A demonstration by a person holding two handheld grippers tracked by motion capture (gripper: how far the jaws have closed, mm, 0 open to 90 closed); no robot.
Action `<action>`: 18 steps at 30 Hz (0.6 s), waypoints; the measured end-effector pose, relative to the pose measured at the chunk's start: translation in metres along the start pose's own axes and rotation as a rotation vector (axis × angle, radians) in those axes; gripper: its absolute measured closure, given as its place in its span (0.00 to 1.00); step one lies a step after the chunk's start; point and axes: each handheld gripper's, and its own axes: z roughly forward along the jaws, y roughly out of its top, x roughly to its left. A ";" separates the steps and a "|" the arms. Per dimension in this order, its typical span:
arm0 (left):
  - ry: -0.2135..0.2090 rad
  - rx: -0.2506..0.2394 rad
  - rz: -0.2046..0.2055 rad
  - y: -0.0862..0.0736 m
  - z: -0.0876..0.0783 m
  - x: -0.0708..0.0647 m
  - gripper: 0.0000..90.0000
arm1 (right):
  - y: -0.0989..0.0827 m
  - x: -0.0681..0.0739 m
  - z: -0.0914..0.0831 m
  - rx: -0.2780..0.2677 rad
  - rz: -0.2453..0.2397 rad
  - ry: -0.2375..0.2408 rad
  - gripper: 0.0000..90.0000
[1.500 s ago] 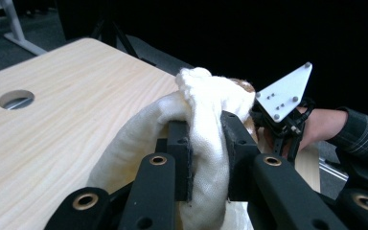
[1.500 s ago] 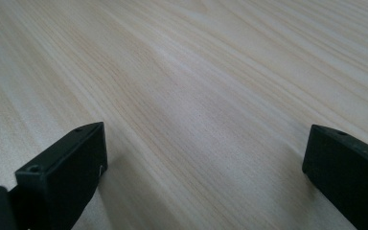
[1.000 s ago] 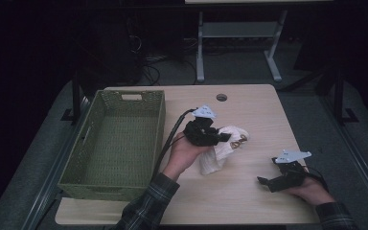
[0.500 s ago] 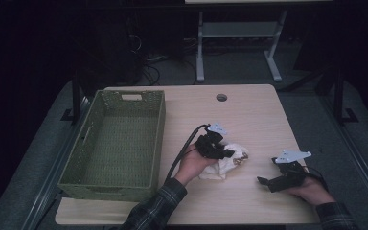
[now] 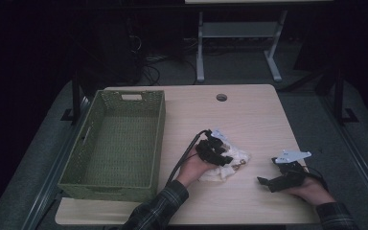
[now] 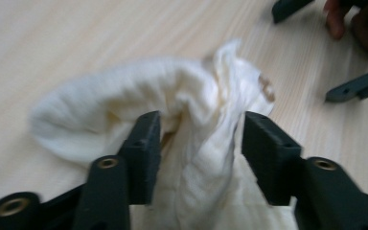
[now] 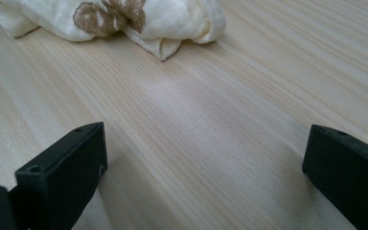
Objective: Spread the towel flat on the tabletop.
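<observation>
A crumpled white cloth (image 5: 232, 160) with a brown printed patch lies on the wooden table (image 5: 249, 115), right of centre near the front. My left gripper (image 5: 222, 155) is down on it, and in the left gripper view a bunched fold of the cloth (image 6: 124, 96) is pinched between the jaws of the left gripper (image 6: 196, 139). My right gripper (image 5: 268, 181) rests low on the table to the cloth's right, jaws wide apart and empty. In the right gripper view the right gripper (image 7: 203, 158) faces the cloth (image 7: 124, 19) across bare wood.
A green woven basket (image 5: 158, 139), empty, stands on the left half of the table. A round cable hole (image 5: 222, 97) is near the far edge. Beyond the table stands a metal frame on dark floor.
My left gripper has come down and toward the front with the cloth, from above the table's middle onto the surface. The right gripper has stayed in place.
</observation>
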 end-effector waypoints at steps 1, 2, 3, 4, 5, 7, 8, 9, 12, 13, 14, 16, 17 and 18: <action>0.008 -0.020 0.001 0.003 -0.007 -0.001 0.50 | 0.000 0.000 0.000 0.001 0.001 0.001 0.01; 0.008 -0.037 0.001 0.004 -0.011 -0.001 0.50 | 0.000 0.000 0.000 -0.001 0.000 0.000 0.01; 0.009 -0.057 0.002 0.006 -0.016 -0.002 0.50 | 0.000 0.000 0.000 -0.001 -0.001 0.000 0.01; 0.010 -0.068 0.008 0.008 -0.021 -0.002 0.50 | 0.000 0.000 0.000 -0.001 -0.001 0.000 0.01; 0.011 -0.081 0.008 0.010 -0.027 -0.003 0.52 | 0.000 0.000 0.000 -0.001 -0.001 0.000 0.01; 0.015 -0.097 0.013 0.012 -0.032 -0.003 0.56 | 0.000 0.000 0.000 0.000 0.000 0.000 0.01; 0.024 -0.096 0.019 0.013 -0.034 -0.002 0.57 | 0.000 0.000 0.000 0.000 0.000 0.000 0.01; 0.029 -0.101 0.005 0.012 -0.034 -0.002 0.59 | 0.000 0.000 0.000 0.000 0.000 0.000 0.01; 0.029 -0.069 -0.001 0.009 -0.032 0.001 0.63 | 0.000 0.000 0.000 0.000 0.000 0.000 0.01; 0.026 -0.066 -0.006 0.007 -0.031 0.001 0.64 | 0.000 0.000 0.000 0.000 -0.001 0.000 0.01; 0.022 -0.061 -0.004 0.005 -0.030 0.001 0.65 | 0.000 0.000 0.000 0.000 0.000 0.000 0.01; 0.016 -0.048 -0.007 0.003 -0.027 0.001 0.66 | 0.000 0.000 0.000 0.000 -0.001 0.000 0.01; 0.010 -0.040 -0.005 0.002 -0.027 0.000 0.66 | 0.000 0.000 0.000 -0.001 -0.001 0.000 0.01; 0.006 -0.031 0.004 0.001 -0.026 0.000 0.66 | 0.000 0.000 0.000 -0.001 -0.001 0.000 0.01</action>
